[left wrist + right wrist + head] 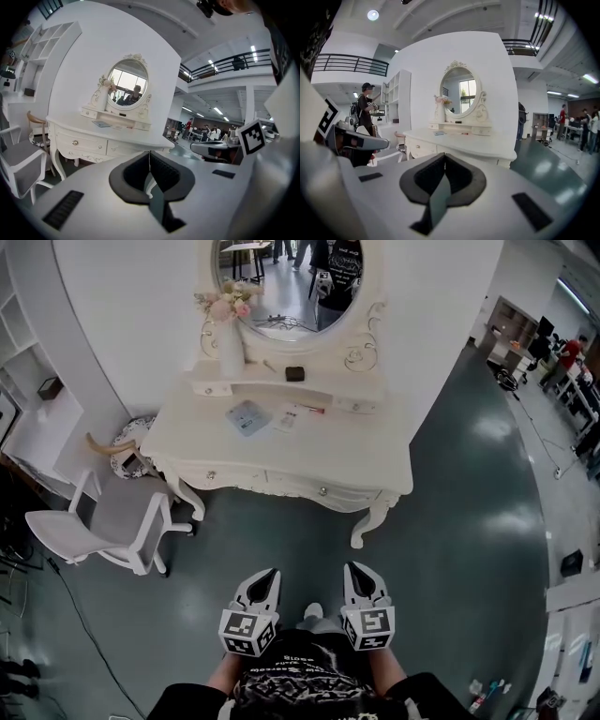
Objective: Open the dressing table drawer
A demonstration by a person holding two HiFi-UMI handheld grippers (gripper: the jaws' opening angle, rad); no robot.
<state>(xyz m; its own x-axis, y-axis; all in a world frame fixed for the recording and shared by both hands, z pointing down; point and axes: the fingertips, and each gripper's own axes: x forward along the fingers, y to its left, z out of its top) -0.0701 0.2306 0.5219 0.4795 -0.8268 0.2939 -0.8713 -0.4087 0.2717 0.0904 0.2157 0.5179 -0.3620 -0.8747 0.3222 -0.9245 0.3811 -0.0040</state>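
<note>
The white dressing table (184,441) with an oval mirror (286,282) stands against the wall, some way ahead of me. Its front has a left drawer (221,475) and a right drawer (314,488), each pushed in and carrying a small knob. My left gripper (267,577) and right gripper (359,572) hang side by side over the green floor, short of the table and touching nothing. Both are shut and empty. In the left gripper view the table (140,137) lies beyond the closed left gripper (150,153). In the right gripper view it (465,143) lies beyond the closed right gripper (444,155).
A white swivel chair (105,521) stands left of the table, with a round stool (133,435) behind it. On the tabletop are a vase of flowers (230,334), a blue booklet (248,416) and a small black box (294,373). White shelves (28,381) line the left wall. People stand far right.
</note>
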